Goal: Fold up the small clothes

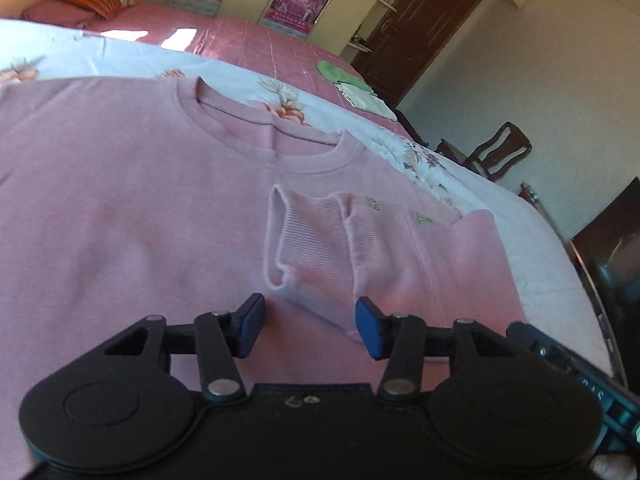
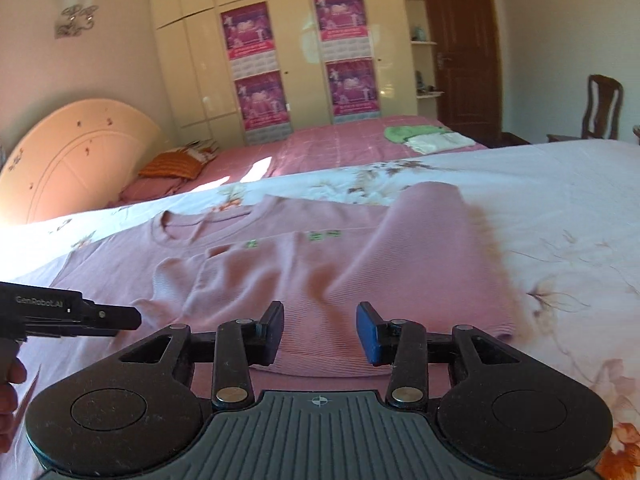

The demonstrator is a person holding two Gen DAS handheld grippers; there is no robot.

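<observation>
A pink sweatshirt lies flat, front up, on a white floral sheet, its round neck toward the far side. One sleeve is folded across the chest, and its ribbed cuff lies just ahead of my left gripper. That gripper hovers low over the shirt, open, with nothing pressed between its blue pads. In the right wrist view the sweatshirt spreads ahead, the folded sleeve on the right. My right gripper is open over the hem, holding nothing.
Green and white folded clothes rest on the pink bed beyond. An orange pillow lies by the headboard. A wooden chair and a dark door stand at the right. A dark screen borders the sheet's right edge.
</observation>
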